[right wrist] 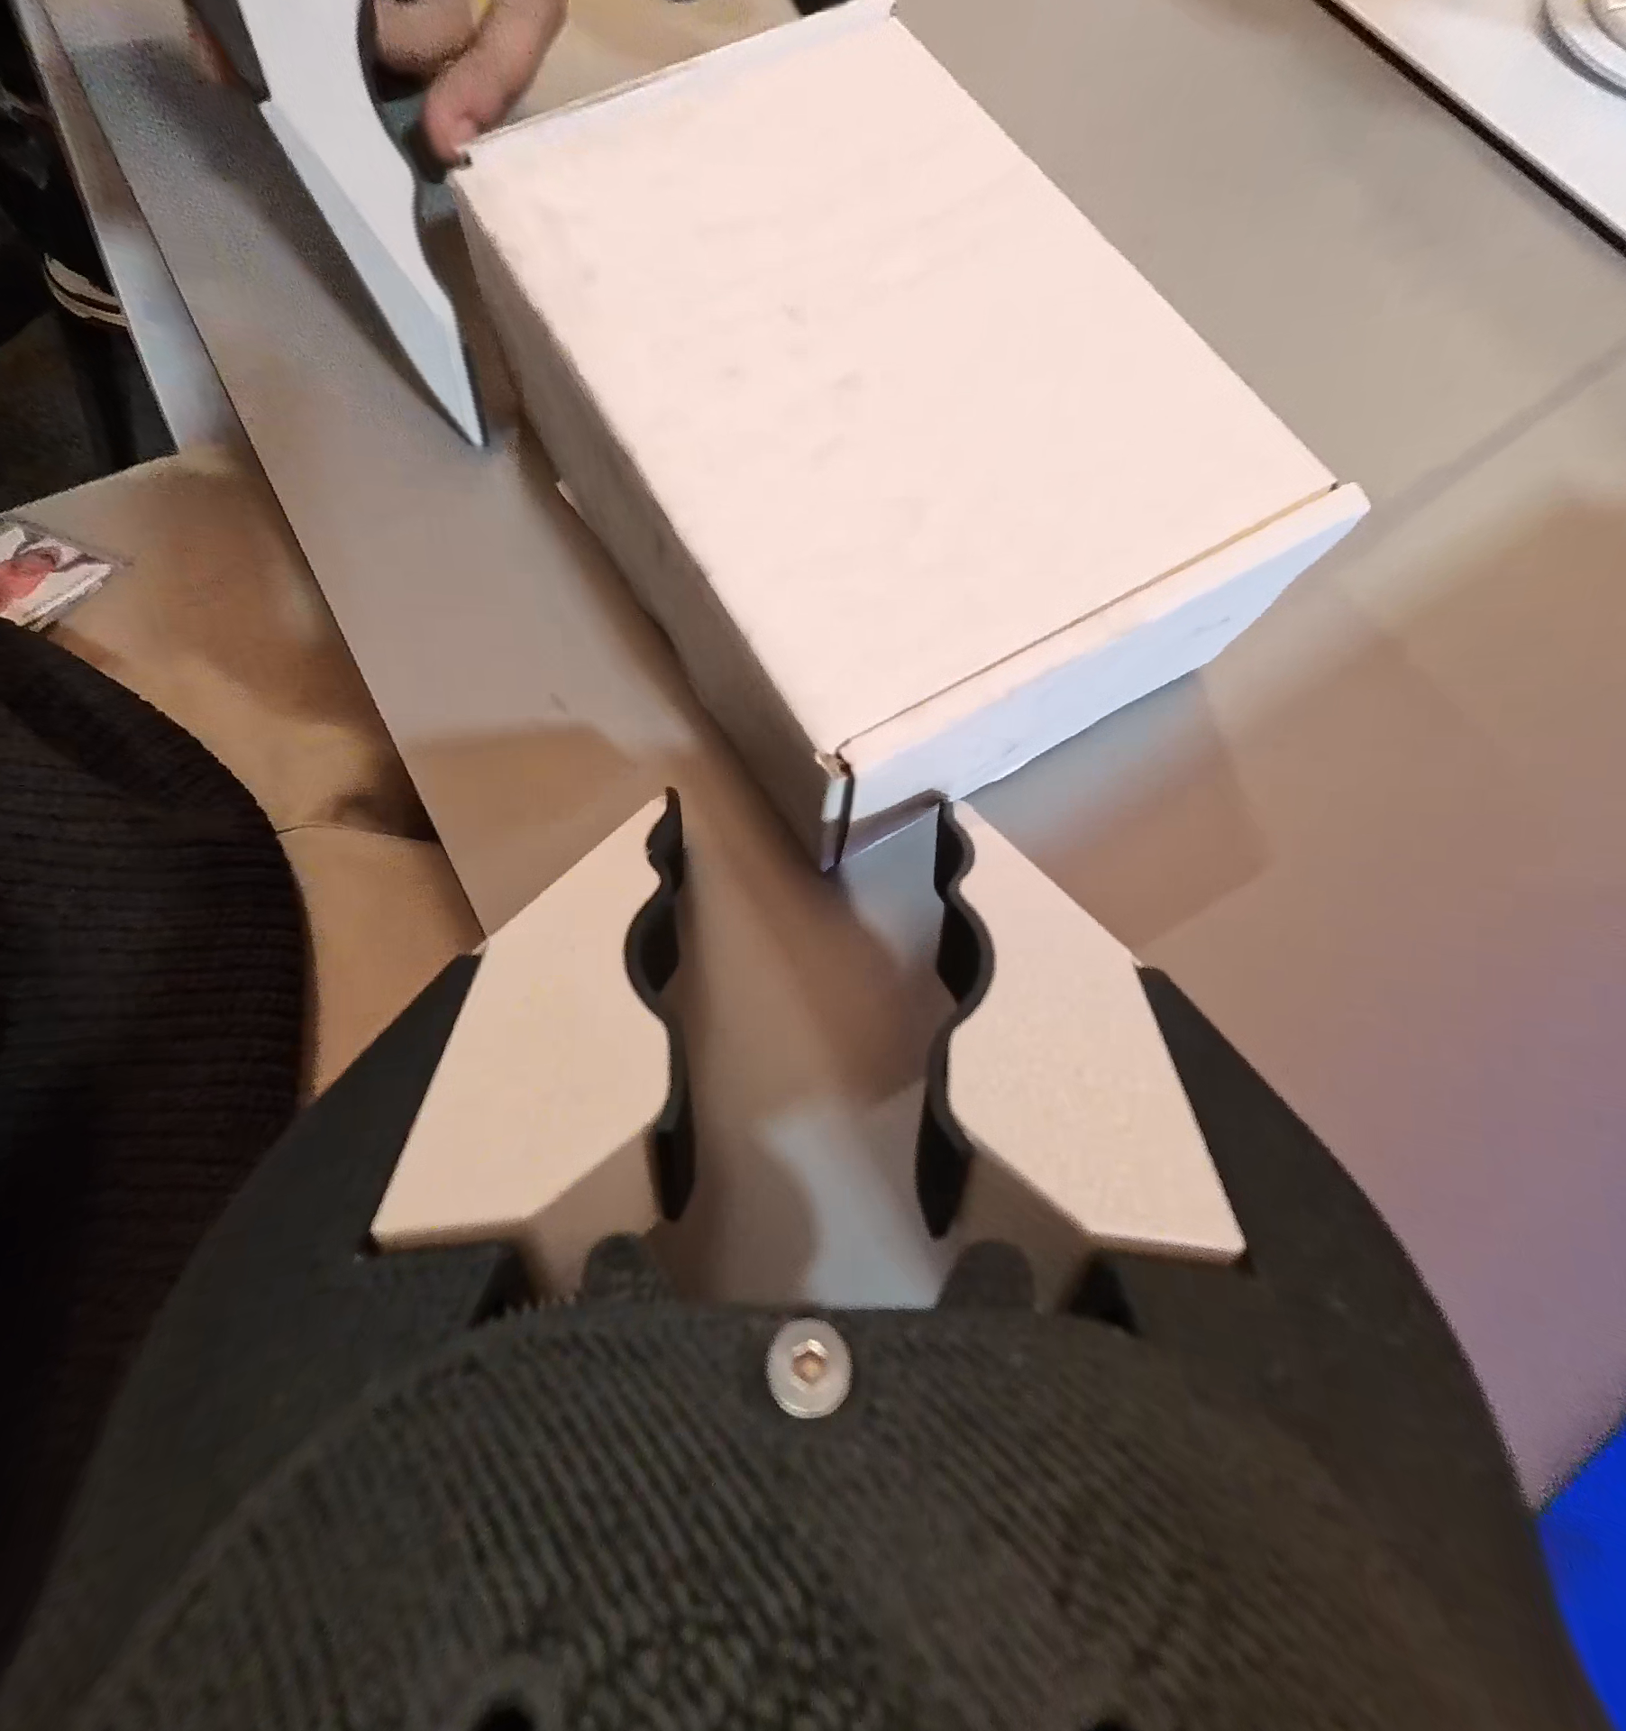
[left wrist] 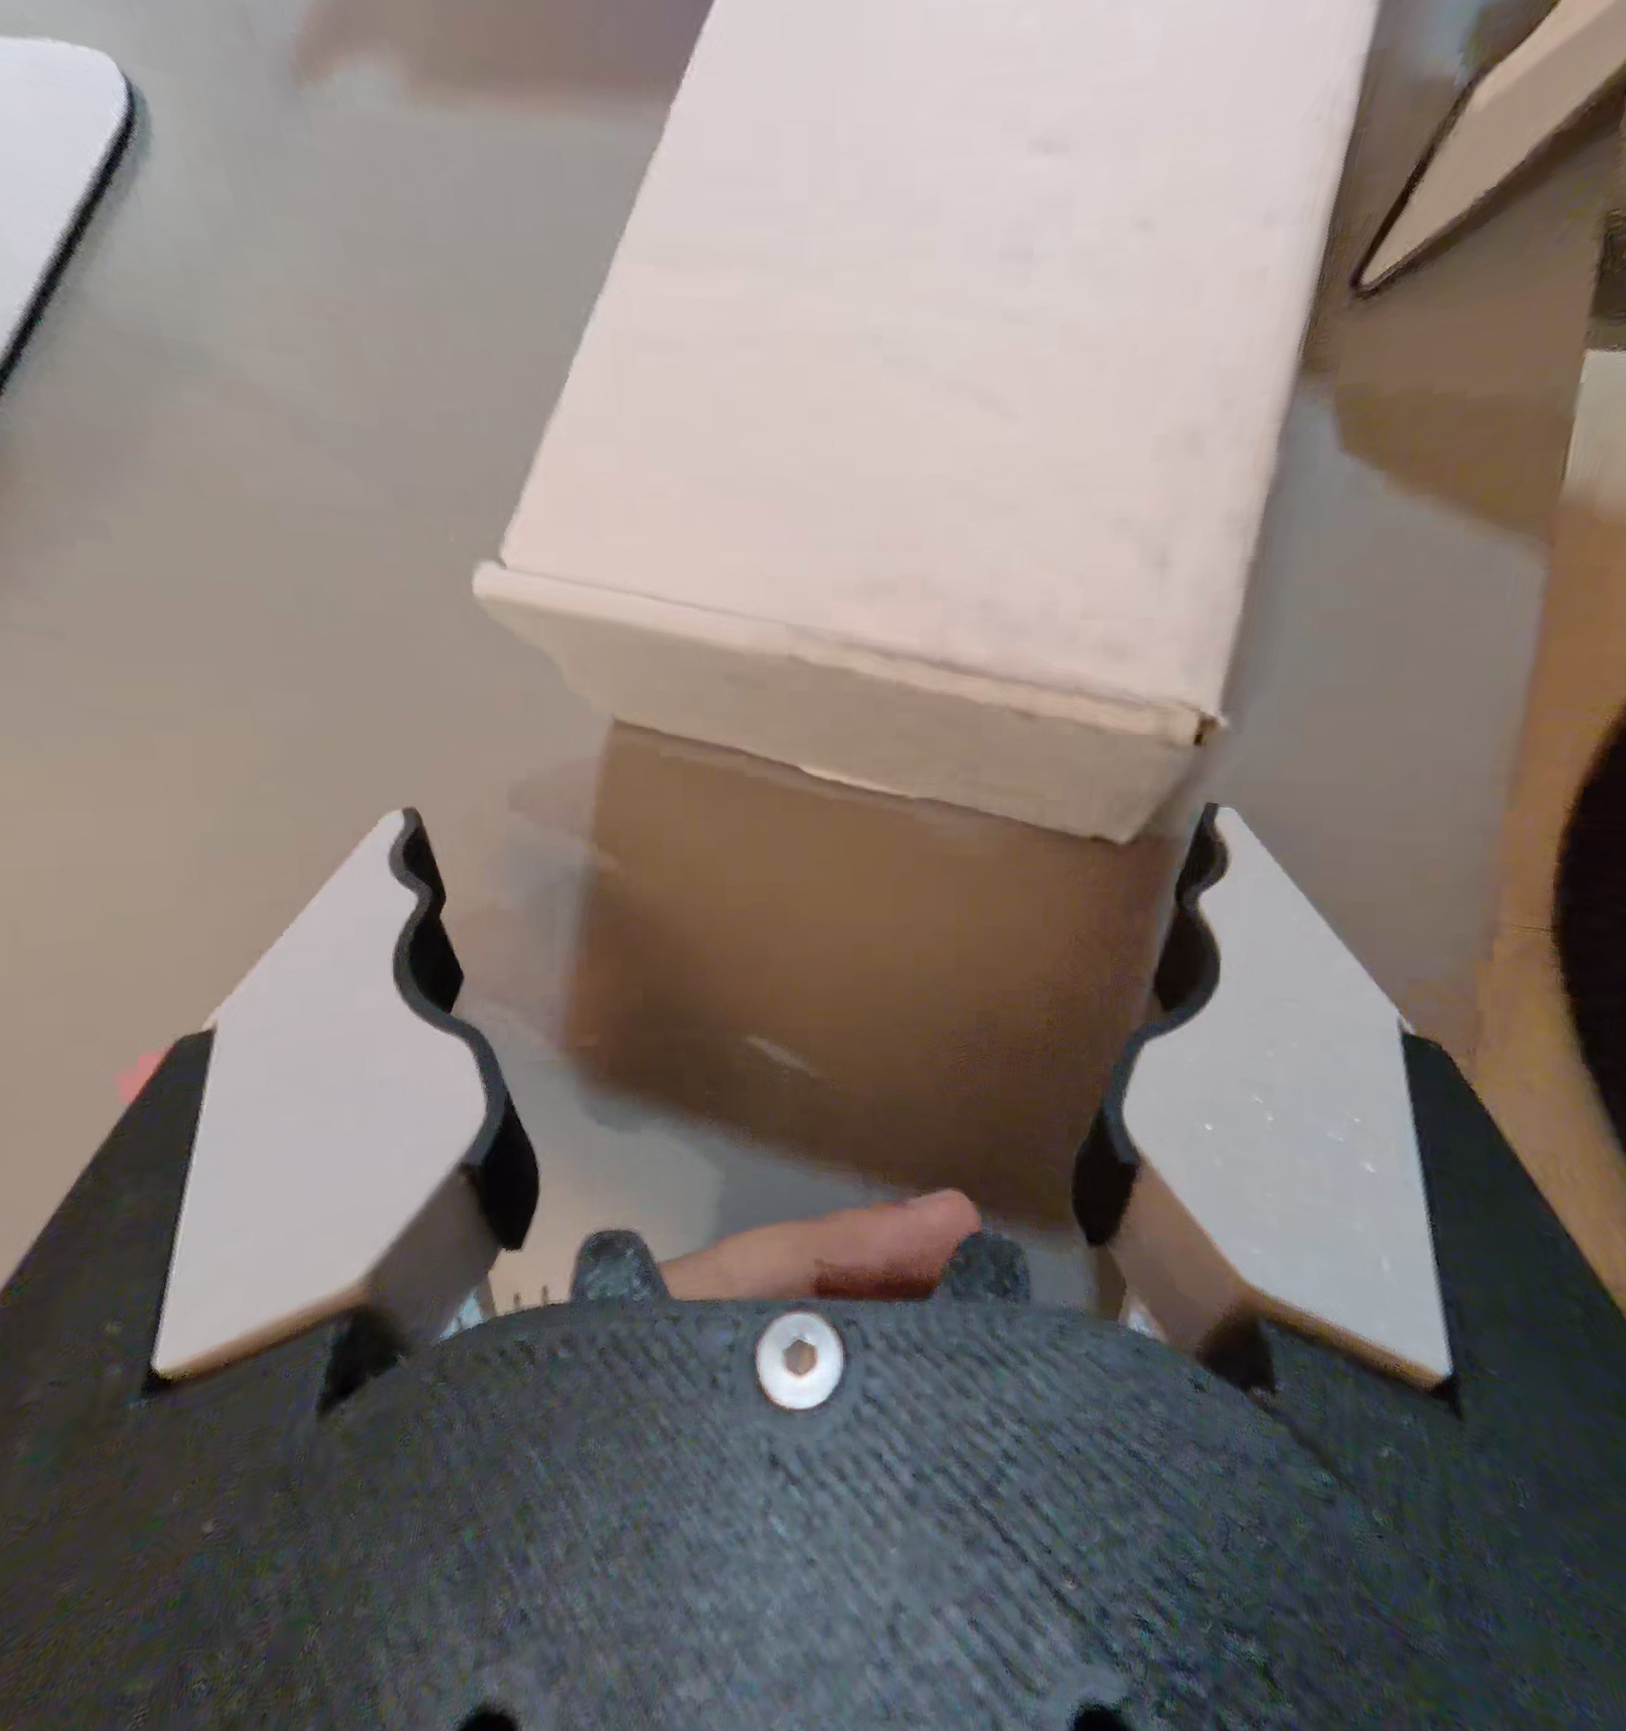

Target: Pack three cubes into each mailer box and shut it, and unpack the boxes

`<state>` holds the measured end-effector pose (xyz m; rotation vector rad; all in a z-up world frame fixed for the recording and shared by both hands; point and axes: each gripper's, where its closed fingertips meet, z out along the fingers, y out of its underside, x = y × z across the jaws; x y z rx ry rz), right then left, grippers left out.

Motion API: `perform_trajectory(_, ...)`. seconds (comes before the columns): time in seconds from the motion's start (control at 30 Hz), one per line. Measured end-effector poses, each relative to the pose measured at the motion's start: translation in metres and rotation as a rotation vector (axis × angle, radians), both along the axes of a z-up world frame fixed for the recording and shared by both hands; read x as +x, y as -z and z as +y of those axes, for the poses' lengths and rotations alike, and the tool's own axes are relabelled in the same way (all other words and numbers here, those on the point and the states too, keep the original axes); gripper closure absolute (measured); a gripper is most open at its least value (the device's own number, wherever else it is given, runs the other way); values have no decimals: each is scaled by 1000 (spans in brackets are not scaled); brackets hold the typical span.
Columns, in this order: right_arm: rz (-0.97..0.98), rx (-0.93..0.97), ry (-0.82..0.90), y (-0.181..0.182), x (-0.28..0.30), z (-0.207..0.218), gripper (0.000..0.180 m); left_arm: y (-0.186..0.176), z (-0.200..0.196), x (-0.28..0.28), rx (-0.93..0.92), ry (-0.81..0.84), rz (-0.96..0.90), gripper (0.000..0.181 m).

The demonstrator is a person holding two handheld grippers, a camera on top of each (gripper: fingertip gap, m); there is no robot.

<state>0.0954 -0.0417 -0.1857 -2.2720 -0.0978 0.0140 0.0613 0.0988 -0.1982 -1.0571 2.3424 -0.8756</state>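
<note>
Here there is one box, white and shut, lying flat on the grey table. No cubes can be seen. In the left wrist view the box fills the upper middle of the frame. Its long side runs from its near end, just above the fingers, up toward the top right. The short end flap faces the camera.

There are two grippers. The left gripper is at the bottom of its view. Its two fingers are spread wide and hold nothing. The near end of the box sits just past the tips, and the right tip is very close to the box corner. I cannot tell if it touches.

In the right wrist view the same box lies in the upper middle, with its long side running from the lower right up to the upper left. The right gripper is at the bottom. Its fingers have a gap between them and hold nothing. The right tip sits right at the low edge of the box end, by the near corner. The left gripper shows in the upper left, beside the far corner of the box, with a hand behind it.

A white board lies at the upper left of the left view.
</note>
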Motion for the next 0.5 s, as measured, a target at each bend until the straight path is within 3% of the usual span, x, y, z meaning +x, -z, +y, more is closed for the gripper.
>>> perform_trajectory(0.23,11,-17,-3,5,-3,0,129,-5,-21,7,19,148,-64,35)
perform_trajectory(0.33,3,-24,-1,6,-3,0,129,-6,-22,6,24,154,-79,38)
perform_trajectory(0.4,5,-24,3,6,-2,-1,131,-8,-21,7,20,149,-90,49)
perform_trajectory(0.5,16,-23,8,6,-1,-1,132,-8,-21,7,26,150,-96,49)
